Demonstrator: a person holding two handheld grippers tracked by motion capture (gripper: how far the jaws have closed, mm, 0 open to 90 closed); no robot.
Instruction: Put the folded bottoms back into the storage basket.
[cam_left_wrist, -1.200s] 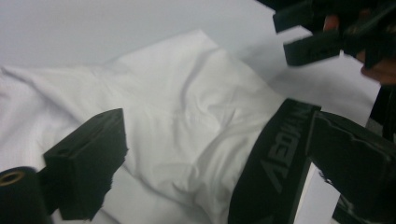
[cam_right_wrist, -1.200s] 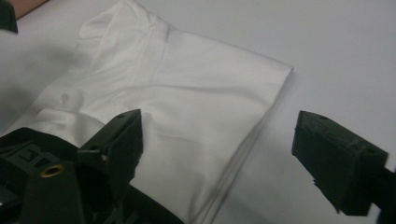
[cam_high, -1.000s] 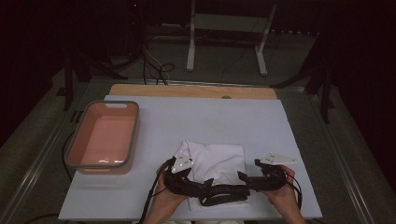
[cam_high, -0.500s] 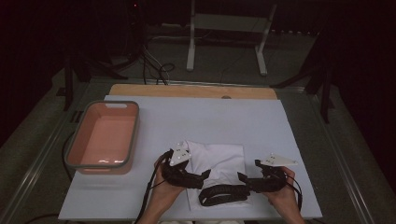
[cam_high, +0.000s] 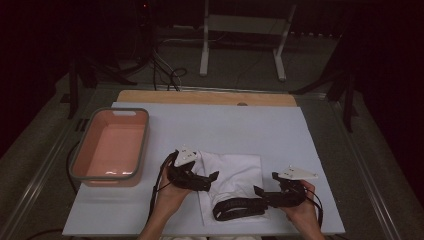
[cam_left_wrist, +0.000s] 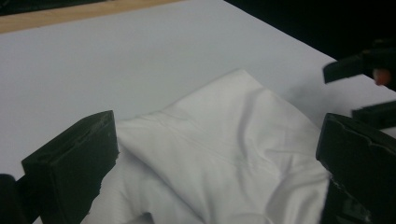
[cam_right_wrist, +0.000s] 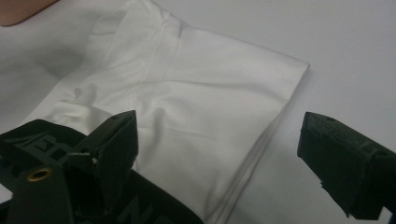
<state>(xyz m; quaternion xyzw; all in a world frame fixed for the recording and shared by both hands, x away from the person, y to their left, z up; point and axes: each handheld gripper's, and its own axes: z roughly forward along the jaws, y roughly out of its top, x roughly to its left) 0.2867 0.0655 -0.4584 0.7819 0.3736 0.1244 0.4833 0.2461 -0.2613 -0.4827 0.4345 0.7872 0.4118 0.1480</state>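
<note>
High view: both grippers (cam_high: 212, 177) (cam_high: 260, 192) gape wide over white cloth (cam_high: 237, 172).

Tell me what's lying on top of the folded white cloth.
A black strap lies across the near end of the white cloth, by the right hand-held gripper. The cloth beneath the strap is covered, so that part can't be seen.

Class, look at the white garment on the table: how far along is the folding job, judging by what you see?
Done: the white garment lies folded into a compact rectangle, with a black band at its near edge. In hand: the left claw and right claw both stand open at its sides, gripping nothing. Probably left: moving it into the pink bin, which holds nothing visible.
</note>
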